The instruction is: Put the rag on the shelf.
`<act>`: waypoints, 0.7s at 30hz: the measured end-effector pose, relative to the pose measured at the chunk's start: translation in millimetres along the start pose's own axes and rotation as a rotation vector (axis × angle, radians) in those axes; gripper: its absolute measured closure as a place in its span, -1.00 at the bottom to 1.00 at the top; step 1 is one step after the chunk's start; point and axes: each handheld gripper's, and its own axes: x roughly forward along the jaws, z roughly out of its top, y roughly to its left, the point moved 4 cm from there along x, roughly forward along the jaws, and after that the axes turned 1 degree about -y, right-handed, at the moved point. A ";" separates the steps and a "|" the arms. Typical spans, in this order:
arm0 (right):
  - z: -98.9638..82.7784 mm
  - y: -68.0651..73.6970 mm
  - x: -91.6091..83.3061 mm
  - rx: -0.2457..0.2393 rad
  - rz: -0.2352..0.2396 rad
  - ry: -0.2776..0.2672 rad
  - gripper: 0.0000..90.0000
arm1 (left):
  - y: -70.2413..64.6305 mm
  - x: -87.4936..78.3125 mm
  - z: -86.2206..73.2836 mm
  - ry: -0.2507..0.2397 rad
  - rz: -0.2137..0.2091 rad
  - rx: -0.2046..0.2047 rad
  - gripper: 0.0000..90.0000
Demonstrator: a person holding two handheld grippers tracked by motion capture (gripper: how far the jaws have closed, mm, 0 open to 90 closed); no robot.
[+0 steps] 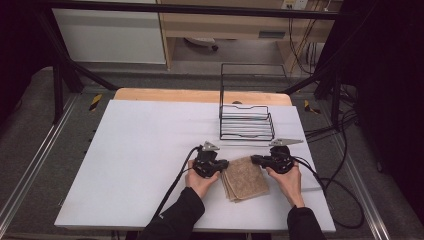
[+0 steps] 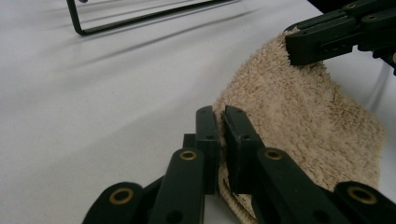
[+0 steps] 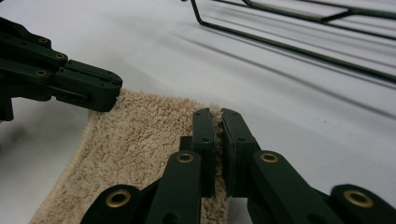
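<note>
A folded tan towel (image 1: 245, 178) lies flat on the white worktop (image 1: 135, 160), just in front of the black wire basket (image 1: 246, 122) and between the person's two hands. The left hand-held gripper (image 1: 223, 164) has its jaws pinched together on the towel's far left corner, with terry pile caught between the pads in the left gripper view (image 2: 223, 140). The right hand-held gripper (image 1: 256, 159) is likewise clamped on the far right corner, a thin line of fabric showing between its closed pads in the right gripper view (image 3: 218, 140). The two point inward at each other along the towel's far edge (that edge runs roughly side to side, parallel to the basket's front). Both hands sit equally close, so neither leads. The towel's bulk lies toward the person from both grips, and the basket lies straight ahead and near. My guess is that the next move is a joint lift, where the corners must rise together or the folds will sag open.
</note>
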 end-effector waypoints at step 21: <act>13.3 18.7 -34.4 -0.044 -0.003 -0.134 0.90 | -21.6 -34.5 18.1 -0.125 -0.017 0.056 0.88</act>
